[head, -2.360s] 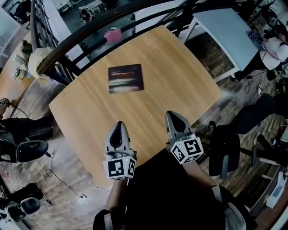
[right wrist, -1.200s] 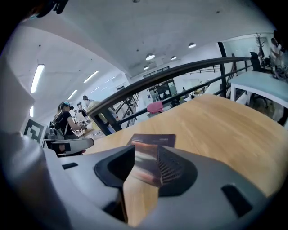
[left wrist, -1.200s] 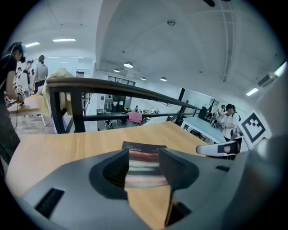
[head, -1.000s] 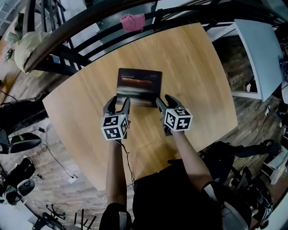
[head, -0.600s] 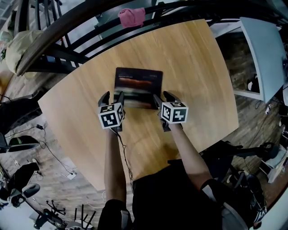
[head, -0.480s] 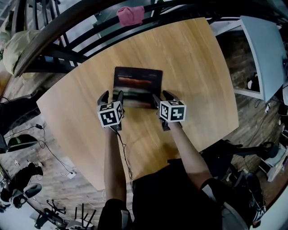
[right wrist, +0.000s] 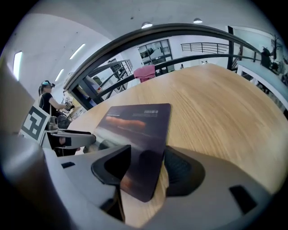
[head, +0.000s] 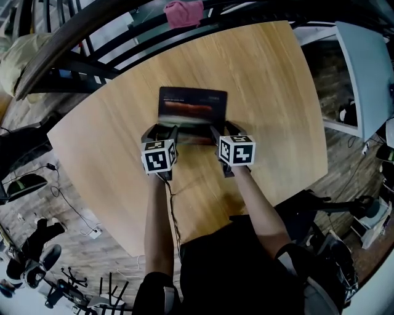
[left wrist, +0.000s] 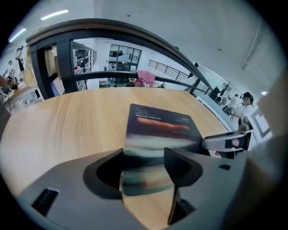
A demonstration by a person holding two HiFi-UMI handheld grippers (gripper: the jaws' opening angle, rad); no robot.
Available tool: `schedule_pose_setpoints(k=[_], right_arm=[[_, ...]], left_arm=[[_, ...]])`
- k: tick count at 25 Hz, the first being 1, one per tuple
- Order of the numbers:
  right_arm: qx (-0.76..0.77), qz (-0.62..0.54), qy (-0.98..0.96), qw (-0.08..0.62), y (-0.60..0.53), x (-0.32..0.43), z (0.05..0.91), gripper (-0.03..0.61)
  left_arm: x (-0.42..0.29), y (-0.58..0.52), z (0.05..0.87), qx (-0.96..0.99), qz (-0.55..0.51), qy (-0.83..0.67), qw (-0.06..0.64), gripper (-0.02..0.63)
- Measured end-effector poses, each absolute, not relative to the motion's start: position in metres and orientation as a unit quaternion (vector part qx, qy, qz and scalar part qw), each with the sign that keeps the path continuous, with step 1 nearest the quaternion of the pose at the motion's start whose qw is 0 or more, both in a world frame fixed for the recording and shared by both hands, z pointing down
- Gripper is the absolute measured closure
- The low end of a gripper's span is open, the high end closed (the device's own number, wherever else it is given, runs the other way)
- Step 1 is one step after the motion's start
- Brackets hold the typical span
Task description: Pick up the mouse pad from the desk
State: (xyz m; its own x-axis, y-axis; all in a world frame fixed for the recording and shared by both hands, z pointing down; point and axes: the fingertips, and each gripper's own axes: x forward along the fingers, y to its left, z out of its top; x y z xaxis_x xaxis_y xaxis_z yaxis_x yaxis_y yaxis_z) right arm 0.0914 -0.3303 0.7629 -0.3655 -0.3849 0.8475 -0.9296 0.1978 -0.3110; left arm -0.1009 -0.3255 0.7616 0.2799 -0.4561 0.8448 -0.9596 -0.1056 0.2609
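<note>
A dark mouse pad [head: 192, 111] with a reddish streak lies flat in the middle of the round wooden desk [head: 271, 92]. Both grippers are down at its near edge. My left gripper [head: 162, 133] is open, its jaws having just been opening, and the pad's near left corner [left wrist: 148, 179] lies between them without being pressed. My right gripper [head: 225, 130] is open too after the same widening, and straddles the near right corner [right wrist: 141, 179]. In the left gripper view the right gripper [left wrist: 225, 142] shows at the pad's far side.
A black curved railing [head: 80, 46] runs behind the desk, with a pink cloth [head: 183, 12] hanging on it. A white table [head: 363, 61] stands to the right and a dark chair [head: 320, 206] sits near the desk's right edge. Cables lie on the floor at left.
Both grippers have sunk to the desk and tipped further down. Their jaws now straddle the pad's two near corners. The pad has not moved.
</note>
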Motion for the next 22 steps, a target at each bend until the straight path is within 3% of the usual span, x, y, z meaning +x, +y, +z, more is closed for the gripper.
schedule_pose_setpoints(k=[17,22], right_arm=[[0.441,0.408,-0.717,0.355,-0.328,0.093,0.766,0.353],[0.432,0.4,-0.72,0.366,-0.32,0.098,0.767,0.391]], left_arm=[[-0.074,-0.278,0.762,0.672,0.31,-0.493,0.458,0.344],[-0.06,-0.258,0.762,0.67,0.307,-0.484,0.472,0.344]])
